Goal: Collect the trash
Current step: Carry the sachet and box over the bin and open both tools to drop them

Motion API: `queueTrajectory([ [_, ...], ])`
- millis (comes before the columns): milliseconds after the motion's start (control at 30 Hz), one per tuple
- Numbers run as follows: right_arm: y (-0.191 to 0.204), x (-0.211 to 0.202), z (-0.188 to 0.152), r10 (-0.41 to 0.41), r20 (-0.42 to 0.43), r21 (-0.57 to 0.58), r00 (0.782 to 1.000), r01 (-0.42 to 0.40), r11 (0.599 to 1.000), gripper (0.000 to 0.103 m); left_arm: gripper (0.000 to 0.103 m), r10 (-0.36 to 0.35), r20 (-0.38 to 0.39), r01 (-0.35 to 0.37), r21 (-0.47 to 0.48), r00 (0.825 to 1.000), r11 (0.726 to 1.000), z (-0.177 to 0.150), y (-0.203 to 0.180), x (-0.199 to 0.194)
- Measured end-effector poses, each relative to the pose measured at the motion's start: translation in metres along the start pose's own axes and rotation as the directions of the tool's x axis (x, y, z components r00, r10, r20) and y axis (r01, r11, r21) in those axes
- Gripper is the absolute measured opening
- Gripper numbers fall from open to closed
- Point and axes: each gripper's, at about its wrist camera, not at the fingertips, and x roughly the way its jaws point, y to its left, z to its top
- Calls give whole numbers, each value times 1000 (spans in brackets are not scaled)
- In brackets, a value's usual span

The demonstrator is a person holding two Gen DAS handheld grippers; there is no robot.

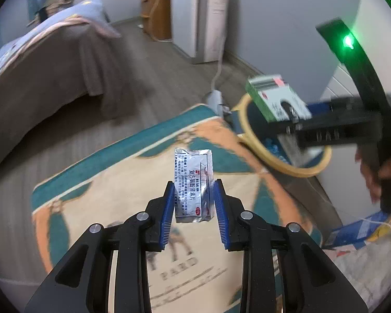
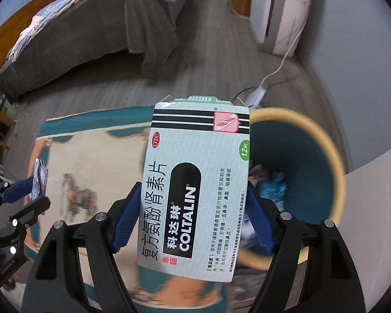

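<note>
My left gripper [image 1: 194,198] is shut on a silver foil pill sachet [image 1: 193,185] and holds it above the patterned rug [image 1: 112,182]. My right gripper [image 2: 193,208] is shut on a pale green Coltalin medicine box [image 2: 195,190], held just left of a round bin [image 2: 299,156] with a yellow rim and teal inside. Some trash lies in the bin. In the left wrist view the box [image 1: 276,99] hangs over the bin's rim [image 1: 294,170]. In the right wrist view the left gripper with the sachet [image 2: 40,180] shows at the far left.
A bed [image 1: 39,65] with a grey cover stands at the left. A white appliance [image 1: 198,18] and a wooden cabinet [image 1: 156,13] stand by the far wall. A power strip with cable [image 2: 256,95] lies on the floor behind the bin. A blue carton [image 1: 357,229] lies at the right.
</note>
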Motion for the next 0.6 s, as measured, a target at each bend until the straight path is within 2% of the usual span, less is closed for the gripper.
queueTrajectory([
  [67,-26,-4,3,-22,12,31,1000,21,999,75,31,-23,-13,23,11,1000,1000,2,-11,10],
  [233,-85,-6,3,-44,20,161,999,40,986,75,31,-24,-33,26,55,999,998,5,-36,25],
  [433,-127,3,-8,-89,0,200,996,88,976,75,31,-77,-2,77,73,997,994,26,-76,30],
  [500,-138,9,-14,-72,-15,220,997,73,973,75,31,-124,-7,124,53,992,991,35,-92,41],
  [600,-152,13,-19,-75,-31,246,997,81,966,75,31,-144,-28,145,65,989,987,44,-113,60],
])
